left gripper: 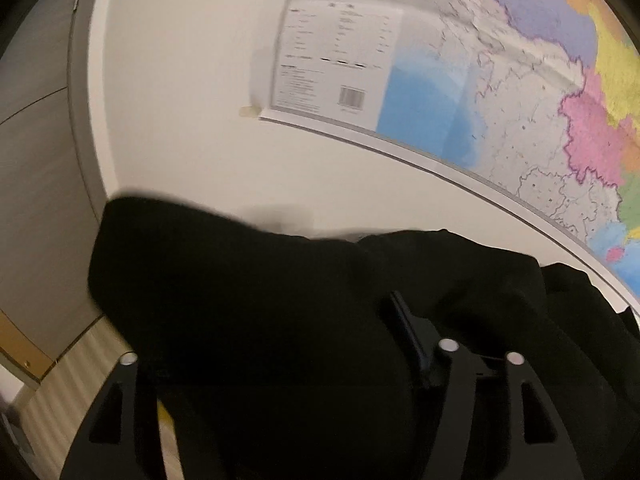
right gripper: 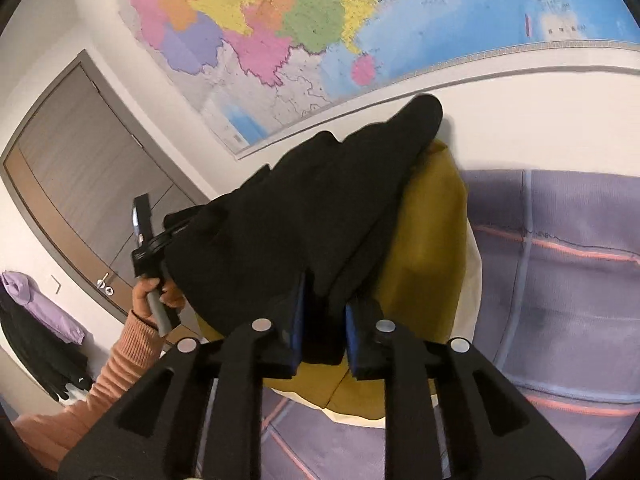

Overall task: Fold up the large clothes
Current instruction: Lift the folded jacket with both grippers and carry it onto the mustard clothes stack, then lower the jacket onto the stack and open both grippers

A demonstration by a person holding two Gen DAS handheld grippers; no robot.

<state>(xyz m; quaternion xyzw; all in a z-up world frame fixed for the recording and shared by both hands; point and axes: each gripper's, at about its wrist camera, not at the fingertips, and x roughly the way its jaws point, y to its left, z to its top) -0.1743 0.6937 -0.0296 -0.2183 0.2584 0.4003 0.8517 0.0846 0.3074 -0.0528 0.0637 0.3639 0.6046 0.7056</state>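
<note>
Above the purple bedding [right gripper: 560, 280], both claws, right [right gripper: 320, 320] and left [left gripper: 280, 360], clamp the black garment [right gripper: 304, 208].

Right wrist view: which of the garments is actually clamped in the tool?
The black garment, pinched between the right tool's blue pads; the mustard one lies loose underneath.

A white wall [left gripper: 180, 128] carries a large coloured map [right gripper: 304, 20], its lower left corner taped, with a printed legend and barcode [left gripper: 352, 96] there. Left of the map stands a grey-brown door [right gripper: 84, 184] in a grey frame, with a metal handle [right gripper: 103, 280]; beside it a lilac garment [right gripper: 36, 300] and a dark one [right gripper: 40, 352] hang on the wall. A purple bedcover [right gripper: 568, 280] with pink and blue stripes lies below, and striped pale flooring [left gripper: 80, 392] shows in the left wrist view.
</note>
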